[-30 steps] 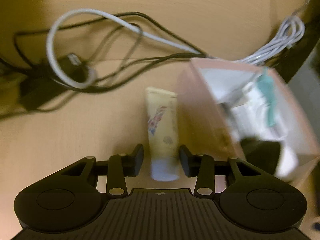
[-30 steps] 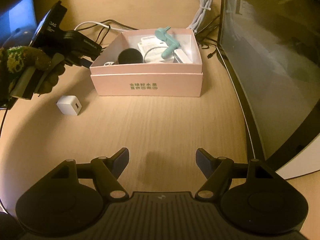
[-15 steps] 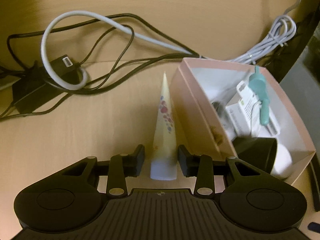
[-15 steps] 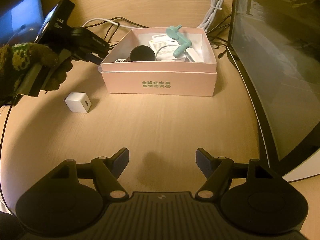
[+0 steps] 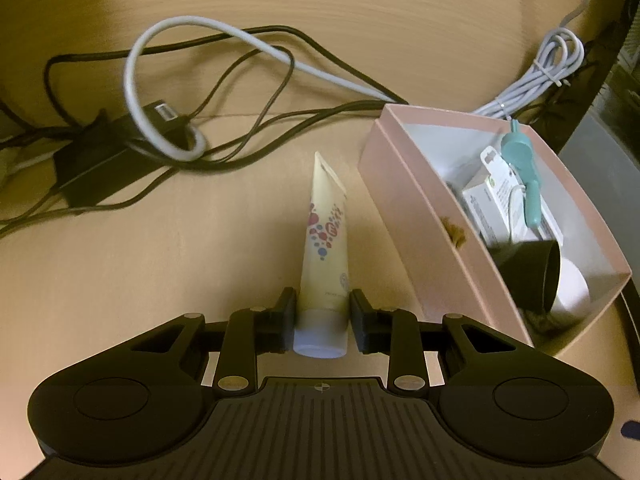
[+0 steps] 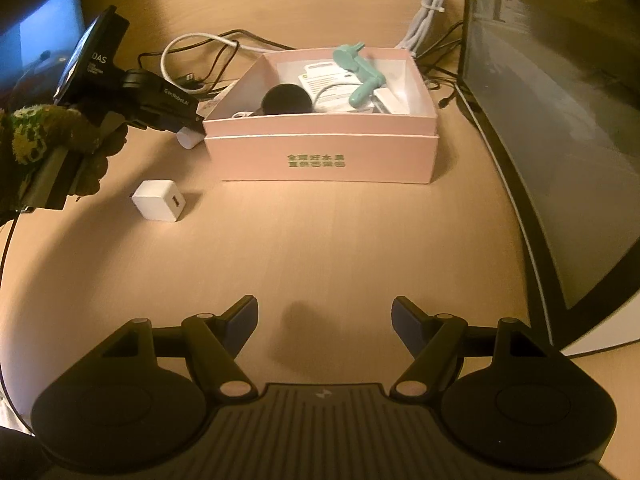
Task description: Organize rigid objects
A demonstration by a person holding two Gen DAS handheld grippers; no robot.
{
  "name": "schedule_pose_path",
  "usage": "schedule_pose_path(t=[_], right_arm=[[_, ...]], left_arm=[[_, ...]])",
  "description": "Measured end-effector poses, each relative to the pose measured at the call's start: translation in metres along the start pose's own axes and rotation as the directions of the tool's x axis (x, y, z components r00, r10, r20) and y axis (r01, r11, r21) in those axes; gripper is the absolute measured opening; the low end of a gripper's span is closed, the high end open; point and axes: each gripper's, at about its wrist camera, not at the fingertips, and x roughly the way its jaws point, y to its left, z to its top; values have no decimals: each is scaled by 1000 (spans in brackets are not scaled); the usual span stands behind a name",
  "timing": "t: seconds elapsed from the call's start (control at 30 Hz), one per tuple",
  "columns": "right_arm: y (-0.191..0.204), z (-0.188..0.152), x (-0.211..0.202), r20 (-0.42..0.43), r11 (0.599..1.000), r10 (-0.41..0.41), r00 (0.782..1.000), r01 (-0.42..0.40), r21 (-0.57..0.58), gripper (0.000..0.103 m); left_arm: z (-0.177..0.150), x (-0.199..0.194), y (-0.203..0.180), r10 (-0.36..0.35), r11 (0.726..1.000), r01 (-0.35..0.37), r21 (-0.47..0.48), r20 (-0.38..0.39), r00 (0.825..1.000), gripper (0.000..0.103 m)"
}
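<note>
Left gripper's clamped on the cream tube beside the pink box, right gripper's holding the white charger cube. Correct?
Not quite. The right gripper is open and holds nothing; the white charger cube sits on the desk, apart from it, as the right wrist view shows. The left gripper is clamped on the cream tube beside the pink box.
</note>
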Motion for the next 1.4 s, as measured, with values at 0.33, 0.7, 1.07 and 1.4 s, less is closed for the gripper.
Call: schedule_pose_path(t=[0.33,0.7,1.07,1.4], right_arm=[[44,24,7,48,985,88,995,-80,-154,74],[130,57,50,75,865,199,977,-139,-482,74],[143,61,69,54,824,190,980,-129,-552,41],[131,47,61,12,858,182,983,-153,-490,23]], left_arm=[[-60,-57,18,48,996,-51,-76,-34,998,32],[-108,-101,43,78,975,-83,-205,-36,996,33],[-115,-117,47,49,972,-48,-230,-1,999,33],[-89,-88,39,83,988,-83,-132,-1,997,28]])
